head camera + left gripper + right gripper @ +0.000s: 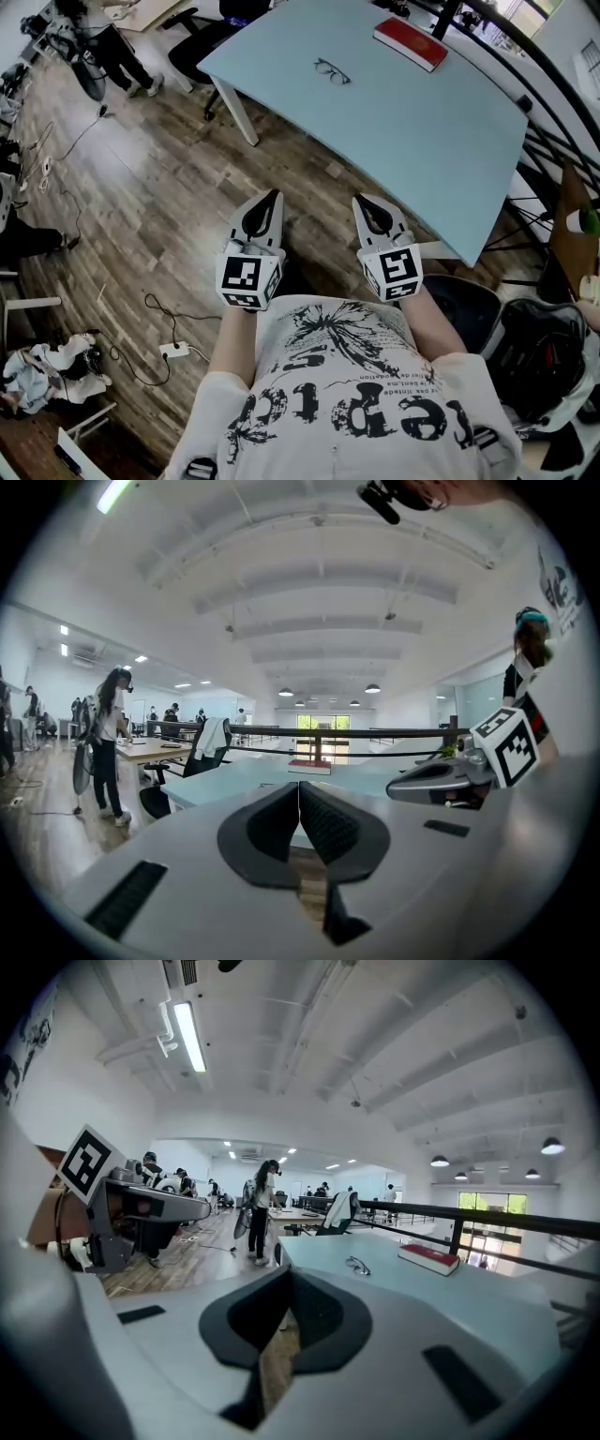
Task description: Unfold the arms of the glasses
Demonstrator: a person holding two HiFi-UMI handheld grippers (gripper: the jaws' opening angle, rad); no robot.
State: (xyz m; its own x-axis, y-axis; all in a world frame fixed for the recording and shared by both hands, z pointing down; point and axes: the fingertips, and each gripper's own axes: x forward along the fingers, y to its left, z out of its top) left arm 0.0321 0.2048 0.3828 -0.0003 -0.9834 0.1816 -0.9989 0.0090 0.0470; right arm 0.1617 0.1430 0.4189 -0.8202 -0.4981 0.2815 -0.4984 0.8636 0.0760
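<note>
Task looks not started: the glasses (pixel 331 70) lie alone on the light-blue table (pixel 450 159) near the red book (pixel 411 42), fold state too small to read, with left gripper (pixel 273 197) and right gripper (pixel 361 200) well short of them, both clenched on nothing.

glasses (pixel 332 70) tiny, arms' fold unreadable

Wood floor (pixel 169 187) lies open ahead of the fingers (pixel 265 214) up to the tabletop (pixel 422 141). It is bare around the glasses (pixel 332 71); a red book (pixel 411 43) sits beyond them to the right, and a black chair (pixel 202 42) far left.
</note>
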